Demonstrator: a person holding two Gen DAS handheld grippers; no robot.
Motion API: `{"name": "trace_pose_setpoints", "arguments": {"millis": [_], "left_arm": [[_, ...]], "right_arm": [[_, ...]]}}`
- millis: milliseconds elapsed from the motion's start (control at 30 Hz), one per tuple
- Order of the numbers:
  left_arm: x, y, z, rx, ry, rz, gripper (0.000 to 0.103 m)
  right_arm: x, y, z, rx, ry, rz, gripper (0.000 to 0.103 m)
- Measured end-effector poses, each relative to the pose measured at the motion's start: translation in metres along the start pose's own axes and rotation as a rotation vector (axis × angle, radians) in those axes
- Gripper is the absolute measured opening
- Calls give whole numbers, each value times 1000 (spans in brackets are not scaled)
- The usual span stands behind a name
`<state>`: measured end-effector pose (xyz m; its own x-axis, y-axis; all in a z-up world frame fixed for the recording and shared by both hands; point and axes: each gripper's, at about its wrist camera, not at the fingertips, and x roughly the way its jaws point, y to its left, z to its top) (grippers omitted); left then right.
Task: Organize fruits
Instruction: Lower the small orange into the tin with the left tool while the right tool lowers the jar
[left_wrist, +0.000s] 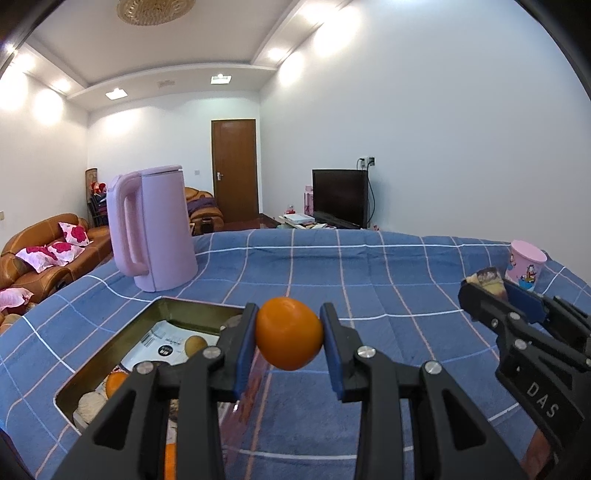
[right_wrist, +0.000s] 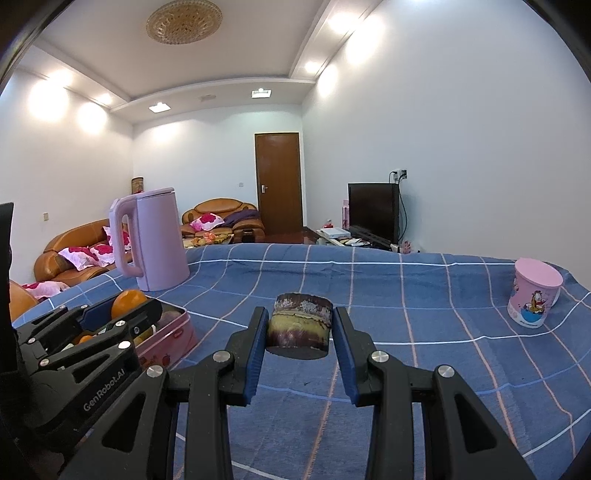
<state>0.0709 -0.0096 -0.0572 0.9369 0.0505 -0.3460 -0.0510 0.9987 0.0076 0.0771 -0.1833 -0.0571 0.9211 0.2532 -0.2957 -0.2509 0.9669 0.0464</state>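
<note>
Between the left claw's (left_wrist: 289, 334) matt blue pads sits a smooth, slightly glossy orange (left_wrist: 288, 332). Below-left of it, a shiny metal tin (left_wrist: 110, 347). Woven checked cloth (left_wrist: 369, 288) covers the surface; beyond stands a matt plastic kettle (left_wrist: 155, 229).

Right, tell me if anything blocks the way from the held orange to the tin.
Nothing visible does. The left hand-held gripper holds the orange above the tin's near right edge; only open air lies between. The kettle stands behind the tin, clear of the path.

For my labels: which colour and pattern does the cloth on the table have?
The cloth is blue with a grid of thin white and pale pink lines, clearest in the right wrist view.
</note>
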Motion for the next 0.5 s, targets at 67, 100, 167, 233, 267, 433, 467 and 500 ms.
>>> {"name": "trace_pose_setpoints", "arguments": {"millis": [67, 100, 167, 233, 267, 433, 467, 500], "left_arm": [[-3, 5, 0, -6, 4, 0, 35], [-3, 7, 0, -9, 6, -1, 35], [-5, 15, 1, -14, 5, 6, 36], [-7, 22, 2, -18, 5, 14, 36], [-7, 26, 2, -22, 7, 18, 36], [-8, 50, 5, -53, 17, 51, 35], [-9, 54, 5, -57, 16, 58, 36], [-9, 58, 5, -59, 17, 66, 36]], "right_arm": [[1, 4, 0, 0, 9, 10, 37], [2, 7, 0, 0, 15, 19, 37], [5, 12, 1, -3, 22, 31, 37], [7, 18, 3, -6, 28, 46, 37], [8, 21, 5, -5, 30, 55, 37], [15, 41, 10, -16, 40, 103, 37], [16, 46, 11, -21, 41, 112, 37], [17, 50, 12, -27, 41, 121, 37]]}}
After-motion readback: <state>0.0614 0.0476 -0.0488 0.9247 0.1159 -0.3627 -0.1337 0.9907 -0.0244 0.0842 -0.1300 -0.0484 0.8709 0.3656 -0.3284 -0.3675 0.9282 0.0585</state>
